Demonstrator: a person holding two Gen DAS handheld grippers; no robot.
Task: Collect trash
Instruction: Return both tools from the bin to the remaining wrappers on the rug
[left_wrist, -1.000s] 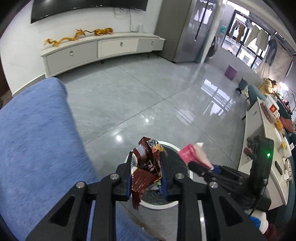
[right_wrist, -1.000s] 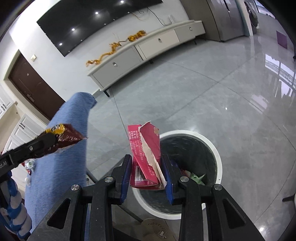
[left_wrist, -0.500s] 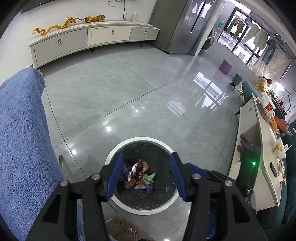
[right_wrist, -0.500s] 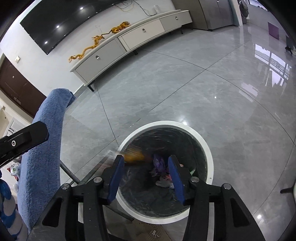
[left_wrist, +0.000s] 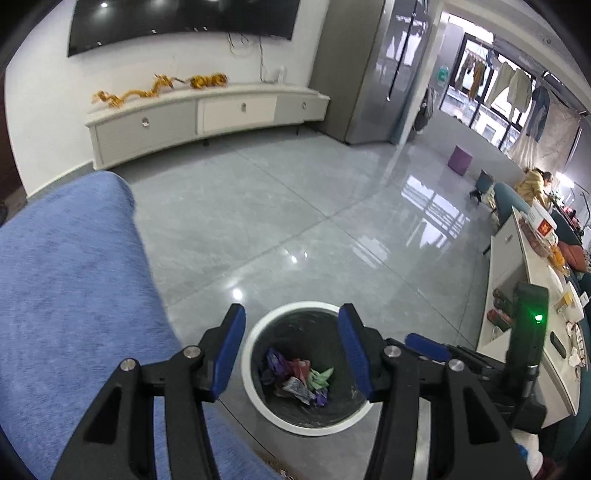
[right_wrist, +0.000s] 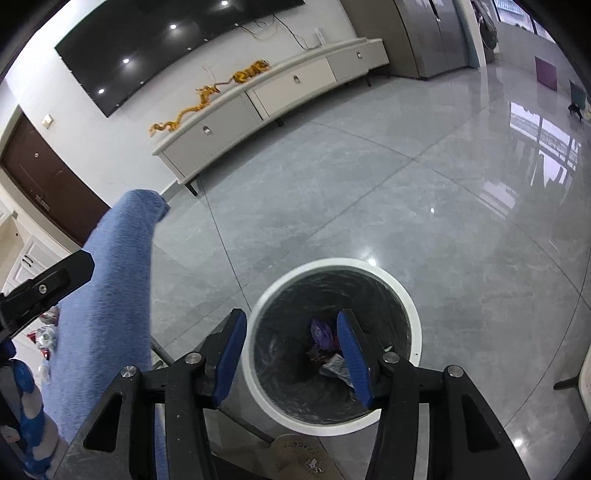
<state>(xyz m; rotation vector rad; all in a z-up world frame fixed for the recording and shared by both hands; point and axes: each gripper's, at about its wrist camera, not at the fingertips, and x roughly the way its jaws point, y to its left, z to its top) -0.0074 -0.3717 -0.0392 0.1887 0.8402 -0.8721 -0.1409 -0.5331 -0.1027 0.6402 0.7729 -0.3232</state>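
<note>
A round white-rimmed trash bin (left_wrist: 255, 380) with a black liner stands on the grey floor below both grippers; it also shows in the right wrist view (right_wrist: 415, 332). Several crumpled wrappers (left_wrist: 299, 380) lie at its bottom, also seen in the right wrist view (right_wrist: 325, 343). My left gripper (left_wrist: 291, 350) is open and empty above the bin. My right gripper (right_wrist: 291, 354) is open and empty above it too. The right gripper's body (left_wrist: 524, 354) shows at the right of the left wrist view.
A blue cloth-covered surface (left_wrist: 66, 295) lies at my left, also in the right wrist view (right_wrist: 110, 295). A white TV cabinet (left_wrist: 207, 118) stands along the far wall. A white desk (left_wrist: 532, 295) with clutter is at the right. The grey tiled floor (left_wrist: 295, 206) spreads ahead.
Both grippers have opened. The brown wrapper from the left and the pink wrapper from the right have dropped into the bin. Both cameras have since tilted back up.
</note>
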